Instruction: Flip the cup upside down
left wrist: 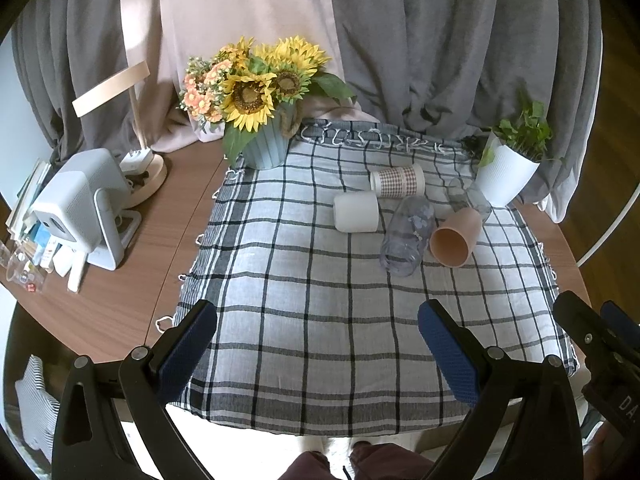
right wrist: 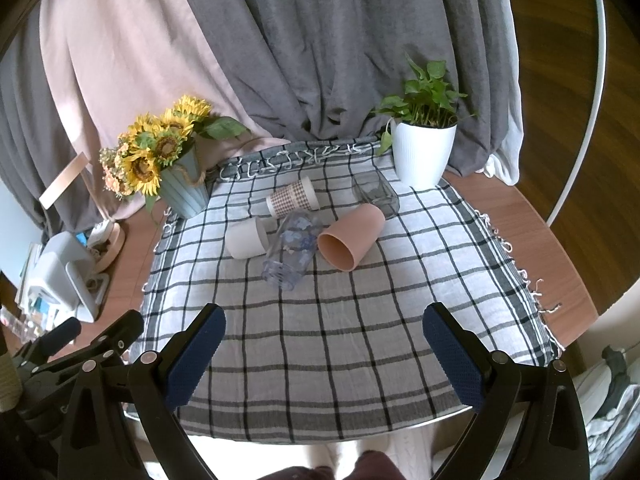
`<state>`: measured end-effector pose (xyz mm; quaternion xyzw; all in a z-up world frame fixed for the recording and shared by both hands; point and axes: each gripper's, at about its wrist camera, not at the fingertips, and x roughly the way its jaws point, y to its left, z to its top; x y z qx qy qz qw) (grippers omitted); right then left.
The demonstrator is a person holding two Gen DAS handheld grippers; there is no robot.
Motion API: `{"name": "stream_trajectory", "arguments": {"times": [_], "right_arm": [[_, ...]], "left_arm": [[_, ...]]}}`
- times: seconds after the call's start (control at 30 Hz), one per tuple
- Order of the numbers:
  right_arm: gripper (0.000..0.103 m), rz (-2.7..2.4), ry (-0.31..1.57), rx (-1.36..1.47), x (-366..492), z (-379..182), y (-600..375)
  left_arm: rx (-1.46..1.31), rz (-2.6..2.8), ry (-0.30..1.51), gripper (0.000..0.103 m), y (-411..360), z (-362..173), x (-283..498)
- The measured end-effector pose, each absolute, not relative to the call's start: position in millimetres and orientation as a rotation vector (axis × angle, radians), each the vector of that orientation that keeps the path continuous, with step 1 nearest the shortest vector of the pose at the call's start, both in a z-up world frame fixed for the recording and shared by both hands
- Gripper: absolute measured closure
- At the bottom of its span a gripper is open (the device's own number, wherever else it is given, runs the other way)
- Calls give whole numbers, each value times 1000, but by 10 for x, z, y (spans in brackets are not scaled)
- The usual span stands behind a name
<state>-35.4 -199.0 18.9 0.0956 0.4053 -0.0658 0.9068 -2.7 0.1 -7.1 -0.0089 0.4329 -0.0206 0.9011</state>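
Five cups lie tipped over on the checked cloth (left wrist: 304, 280): the pink cup (right wrist: 350, 236) mouth toward us, touching the clear printed cup (right wrist: 290, 250), with a white cup (right wrist: 246, 238) just beside. Left gripper (left wrist: 316, 352) hovers low, fingers spread wide, holding nothing; right gripper (right wrist: 324, 356) likewise. Only the left view shows the lamp (left wrist: 132, 120) in full (the right catches just its head).
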Motion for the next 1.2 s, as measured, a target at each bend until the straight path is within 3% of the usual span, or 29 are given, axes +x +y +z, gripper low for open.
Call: {"name": "stream_trajectory", "arguments": {"times": [1.2], "right_arm": [[3,-137,842,192,-314,175,-1962]], "left_arm": [[-23,-43,905,0,-12,-61,23]]}}
